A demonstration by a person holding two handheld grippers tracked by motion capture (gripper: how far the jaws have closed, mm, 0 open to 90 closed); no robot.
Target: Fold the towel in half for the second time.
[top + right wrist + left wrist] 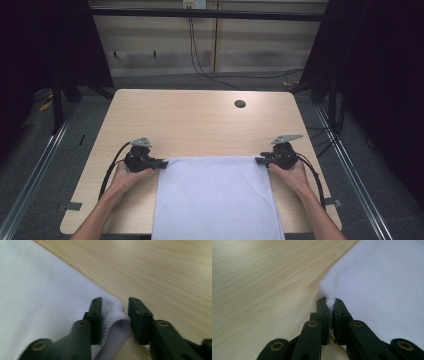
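Observation:
A white towel (pixel 217 200) lies flat on the wooden table (pixel 200 115), its near end hanging over the front edge. My left gripper (pixel 164 164) is at the towel's far left corner. In the left gripper view the towel (pixel 382 285) has its corner pinched between the jaws of the left gripper (pixel 330 300), which is shut on it. My right gripper (pixel 258 161) is at the far right corner. In the right gripper view the right gripper (pixel 115 300) stands open, with the folded corner of the towel (pixel 37 295) lying in the gap between its jaws.
A round cable hole (pixel 240 104) sits in the table's far right part. Bare wood stretches beyond the towel. Black cables (pixel 200 60) run over the floor behind the table, and dark curtains flank both sides.

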